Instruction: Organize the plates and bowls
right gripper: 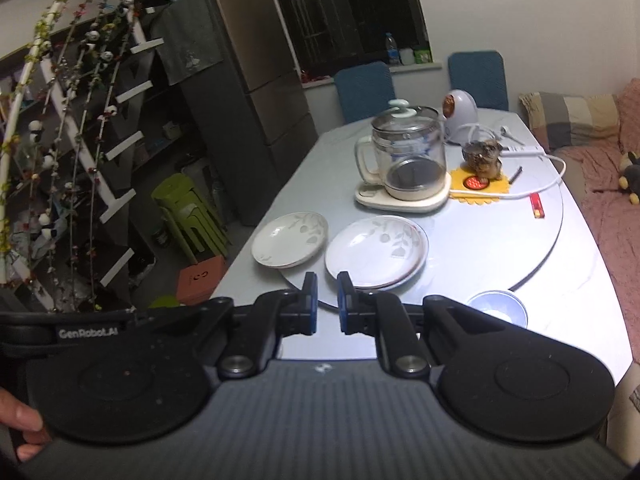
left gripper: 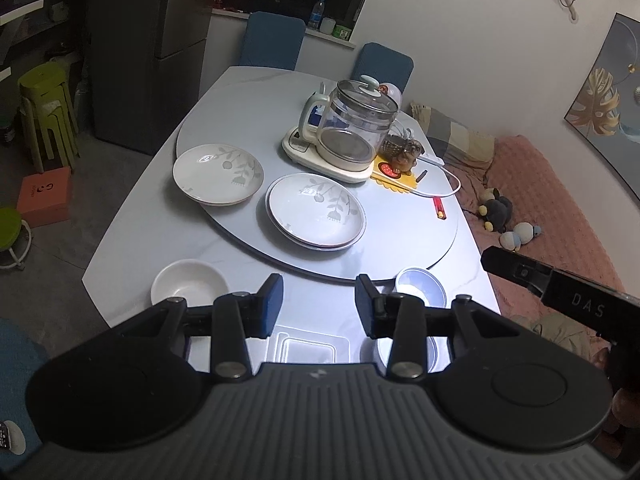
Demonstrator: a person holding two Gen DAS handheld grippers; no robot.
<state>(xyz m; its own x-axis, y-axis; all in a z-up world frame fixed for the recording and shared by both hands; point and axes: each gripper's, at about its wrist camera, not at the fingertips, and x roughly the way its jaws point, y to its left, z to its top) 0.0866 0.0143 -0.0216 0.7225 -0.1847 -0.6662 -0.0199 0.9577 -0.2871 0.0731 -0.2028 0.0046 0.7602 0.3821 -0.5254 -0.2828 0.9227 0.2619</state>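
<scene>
A single floral plate (left gripper: 218, 174) (right gripper: 290, 239) sits at the left of the grey turntable (left gripper: 400, 248). A stack of floral plates (left gripper: 316, 211) (right gripper: 376, 252) sits beside it, to the right. A white bowl (left gripper: 188, 282) stands near the table's front left edge. A bluish bowl (left gripper: 422, 287) (right gripper: 498, 307) stands at the front right, and another pale dish (left gripper: 404, 350) lies partly hidden under my left gripper. My left gripper (left gripper: 319, 306) is open and empty above the table's front edge. My right gripper (right gripper: 327, 300) is nearly closed, with a narrow gap, holding nothing.
A glass kettle on its base (left gripper: 348, 128) (right gripper: 404, 160), a figurine on a yellow mat (left gripper: 402, 156), a white cable and a red lighter (left gripper: 439, 208) occupy the turntable's far side. A clear plastic container (left gripper: 308, 346) lies below my left gripper. Chairs, green stools and a sofa surround the table.
</scene>
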